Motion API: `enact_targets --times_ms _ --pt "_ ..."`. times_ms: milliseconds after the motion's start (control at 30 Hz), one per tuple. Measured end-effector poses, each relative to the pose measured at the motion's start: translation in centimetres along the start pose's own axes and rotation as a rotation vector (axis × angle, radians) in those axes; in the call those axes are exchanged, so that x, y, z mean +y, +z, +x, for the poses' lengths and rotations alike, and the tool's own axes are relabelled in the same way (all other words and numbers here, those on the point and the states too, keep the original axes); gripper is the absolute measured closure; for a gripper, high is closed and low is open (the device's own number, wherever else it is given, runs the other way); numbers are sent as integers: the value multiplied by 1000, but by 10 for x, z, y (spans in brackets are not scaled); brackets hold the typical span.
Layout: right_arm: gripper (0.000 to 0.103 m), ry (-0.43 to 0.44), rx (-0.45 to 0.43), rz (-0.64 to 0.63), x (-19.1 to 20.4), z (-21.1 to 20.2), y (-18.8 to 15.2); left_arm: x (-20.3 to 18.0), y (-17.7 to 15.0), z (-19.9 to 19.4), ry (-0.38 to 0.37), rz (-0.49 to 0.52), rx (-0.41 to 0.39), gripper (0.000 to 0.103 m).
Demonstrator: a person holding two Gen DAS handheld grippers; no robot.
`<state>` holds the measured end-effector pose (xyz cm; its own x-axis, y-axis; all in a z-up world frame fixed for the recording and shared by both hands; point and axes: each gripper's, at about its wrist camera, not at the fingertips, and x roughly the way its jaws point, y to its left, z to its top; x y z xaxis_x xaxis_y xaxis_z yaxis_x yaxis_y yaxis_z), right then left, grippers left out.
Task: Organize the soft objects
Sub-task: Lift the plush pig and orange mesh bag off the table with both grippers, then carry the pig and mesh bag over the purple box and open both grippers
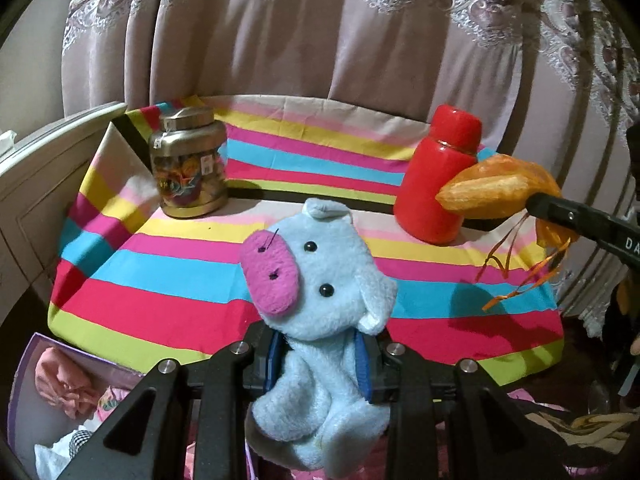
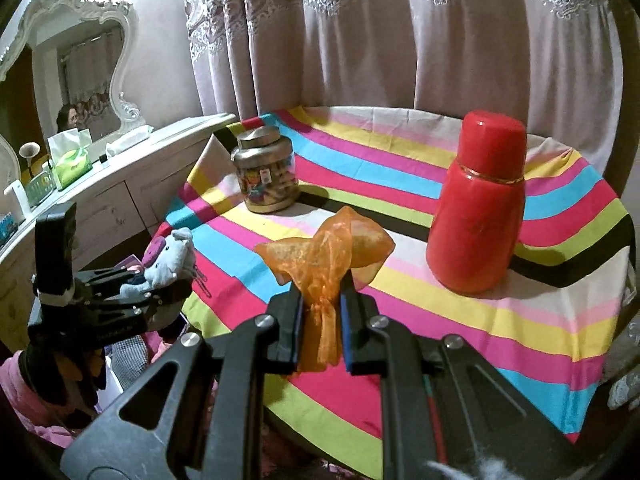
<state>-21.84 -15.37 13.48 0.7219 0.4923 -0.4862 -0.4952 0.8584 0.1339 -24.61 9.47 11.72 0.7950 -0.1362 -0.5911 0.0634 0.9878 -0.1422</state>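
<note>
My left gripper (image 1: 322, 364) has its blue-padded fingers (image 1: 363, 368) clamped on the body of a pale blue plush animal (image 1: 320, 300), whose head with its pink snout and black bead eyes rises above the fingertips while its lower body hangs down toward the camera. From the right wrist view I see this same gripper off to the far left of my right one, held at the near left edge of the table with the toy sticking out of it. My right gripper (image 2: 322, 312) is closed on the gathered neck of an orange organza pouch (image 2: 324, 256); the puffed part of the pouch fans out above the fingertips, and loose fabric trails down between the pads (image 2: 297, 320). In the left wrist view the pouch hangs at the far right, its thin orange ribbons (image 1: 516, 276) dangling free above the cloth. Both soft things are held off the striped tablecloth (image 1: 180, 280). Ahead of the left gripper and to its left stands a gold-lidded jar (image 1: 188, 160) filled with colourful items; ahead and to the right of the right gripper stands a red flask (image 2: 478, 204). Below and left of the left gripper I see an open box (image 1: 24, 380) holding pink fabric. Behind the table hangs a pale curtain (image 1: 320, 32).
</note>
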Motion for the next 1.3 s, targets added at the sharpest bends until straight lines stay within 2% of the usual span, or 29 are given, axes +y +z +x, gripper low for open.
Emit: enact_targets --times_ms 233,400,800,1067,1300 --pt "85 34 -4 -31 18 -4 5 10 -13 -22 16 2 -19 72" --pt "85 86 1 -111 50 3 12 32 -32 -40 51 -61 -17 72" --pt "85 325 60 -305 154 34 23 128 -78 -112 268 -288 -75 72" --pt "84 491 135 -404 221 56 17 155 -102 -129 327 -368 -73 72" --pt "83 560 205 -485 262 85 -3 176 -130 -128 377 -466 -31 72"
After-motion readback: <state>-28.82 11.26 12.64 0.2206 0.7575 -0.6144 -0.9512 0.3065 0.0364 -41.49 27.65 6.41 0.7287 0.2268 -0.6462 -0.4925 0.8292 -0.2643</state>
